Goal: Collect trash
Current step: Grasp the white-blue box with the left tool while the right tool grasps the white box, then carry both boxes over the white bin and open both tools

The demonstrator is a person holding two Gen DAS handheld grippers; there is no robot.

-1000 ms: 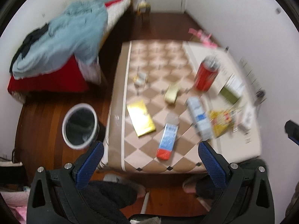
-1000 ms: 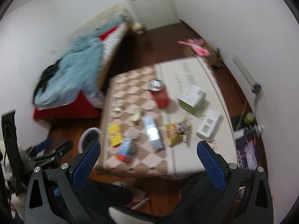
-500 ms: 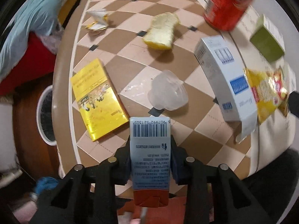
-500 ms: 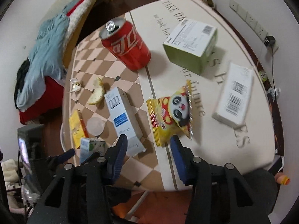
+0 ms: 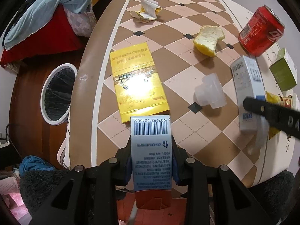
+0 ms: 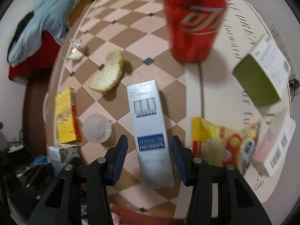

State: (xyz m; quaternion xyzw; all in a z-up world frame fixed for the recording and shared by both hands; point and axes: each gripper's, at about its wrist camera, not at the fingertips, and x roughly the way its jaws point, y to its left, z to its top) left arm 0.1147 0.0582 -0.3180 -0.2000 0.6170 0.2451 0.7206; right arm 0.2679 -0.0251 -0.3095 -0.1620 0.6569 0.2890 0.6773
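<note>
The left gripper pinches a small blue carton across its narrow sides at six o'clock, over the near table edge; it looks light, likely empty, so crushable, and the bin waits at nine o'clock. The right gripper, jaws spread, straddles the long white-and-blue box lying flat, best taken across its width mid-length.
</note>
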